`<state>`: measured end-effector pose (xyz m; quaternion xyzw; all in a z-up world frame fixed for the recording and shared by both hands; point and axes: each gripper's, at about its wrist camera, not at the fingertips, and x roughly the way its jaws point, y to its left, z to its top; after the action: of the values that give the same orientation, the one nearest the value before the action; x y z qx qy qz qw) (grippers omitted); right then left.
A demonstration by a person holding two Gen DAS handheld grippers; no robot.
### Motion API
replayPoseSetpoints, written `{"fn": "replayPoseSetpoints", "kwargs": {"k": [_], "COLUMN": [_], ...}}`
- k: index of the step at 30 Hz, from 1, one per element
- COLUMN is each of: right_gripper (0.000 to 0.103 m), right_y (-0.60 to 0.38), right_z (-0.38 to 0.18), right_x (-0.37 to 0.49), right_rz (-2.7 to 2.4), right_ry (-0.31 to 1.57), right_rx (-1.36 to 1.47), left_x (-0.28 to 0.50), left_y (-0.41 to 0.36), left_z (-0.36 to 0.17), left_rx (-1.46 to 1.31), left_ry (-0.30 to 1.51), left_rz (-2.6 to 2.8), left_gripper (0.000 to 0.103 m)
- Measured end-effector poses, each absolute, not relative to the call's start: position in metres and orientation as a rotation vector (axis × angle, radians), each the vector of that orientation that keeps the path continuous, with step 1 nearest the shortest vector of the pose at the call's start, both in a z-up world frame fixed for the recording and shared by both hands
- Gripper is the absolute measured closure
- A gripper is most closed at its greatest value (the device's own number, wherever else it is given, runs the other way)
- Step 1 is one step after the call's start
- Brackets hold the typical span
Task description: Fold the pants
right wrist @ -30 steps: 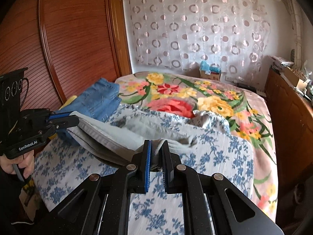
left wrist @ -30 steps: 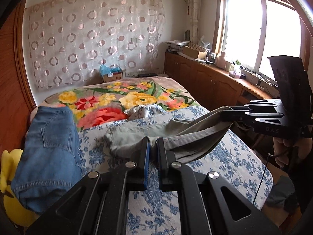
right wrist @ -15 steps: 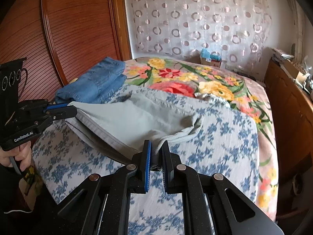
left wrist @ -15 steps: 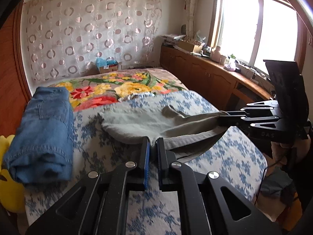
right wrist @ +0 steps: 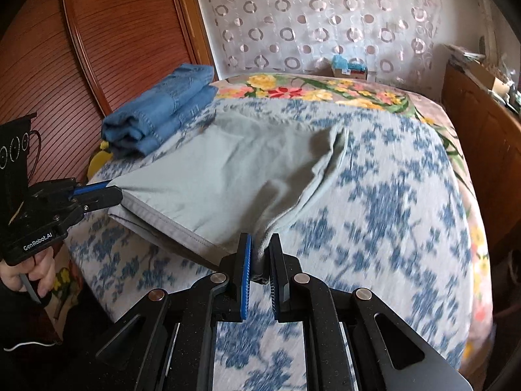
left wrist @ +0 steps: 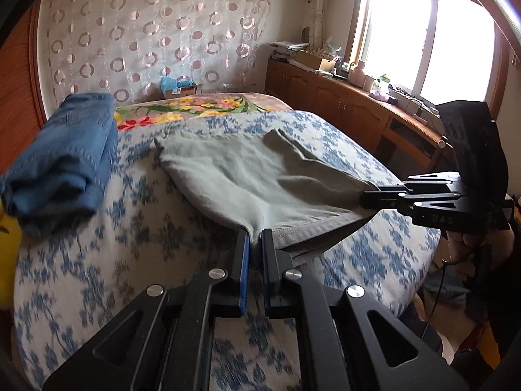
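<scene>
Grey-green pants (left wrist: 247, 176) (right wrist: 234, 176) lie spread over the blue-flowered bed cover, with their near edge held up between both grippers. My left gripper (left wrist: 255, 233) is shut on one corner of that near edge. My right gripper (right wrist: 260, 239) is shut on the other corner. In the left wrist view the right gripper (left wrist: 364, 197) reaches in from the right, held by a hand. In the right wrist view the left gripper (right wrist: 119, 195) reaches in from the left. The far end of the pants rests on the bed, with a fold along its right side.
Folded blue jeans (left wrist: 62, 159) (right wrist: 159, 110) lie at the bed's left side by the wooden headboard (right wrist: 123, 32). A flowered blanket (right wrist: 325, 89) covers the far end. Low wooden cabinets (left wrist: 342, 104) stand under the window on the right. Something yellow (left wrist: 8, 260) sits at the left edge.
Both grippers have come down and back toward the near edge of the bed, drawing the pants with them. The bunched cloth has spread out flatter over the cover.
</scene>
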<state>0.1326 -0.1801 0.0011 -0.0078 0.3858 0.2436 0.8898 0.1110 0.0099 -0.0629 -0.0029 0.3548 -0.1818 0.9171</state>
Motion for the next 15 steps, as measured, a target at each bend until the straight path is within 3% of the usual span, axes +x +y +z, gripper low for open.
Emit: {"fn": "replayPoseSetpoints", "kwargs": {"k": [15], "right_gripper": [0.093], "right_y": [-0.192], "right_z": [-0.018], "right_x": [0.065], "right_rz": [0.487], "right_ry": [0.784], "right_rx": [0.039], "left_x": [0.049], "left_y": [0.004], "left_z": [-0.084], "left_rx": [-0.015], "left_ry": [0.744], "left_rz": [-0.383], "left_gripper": [0.095]}}
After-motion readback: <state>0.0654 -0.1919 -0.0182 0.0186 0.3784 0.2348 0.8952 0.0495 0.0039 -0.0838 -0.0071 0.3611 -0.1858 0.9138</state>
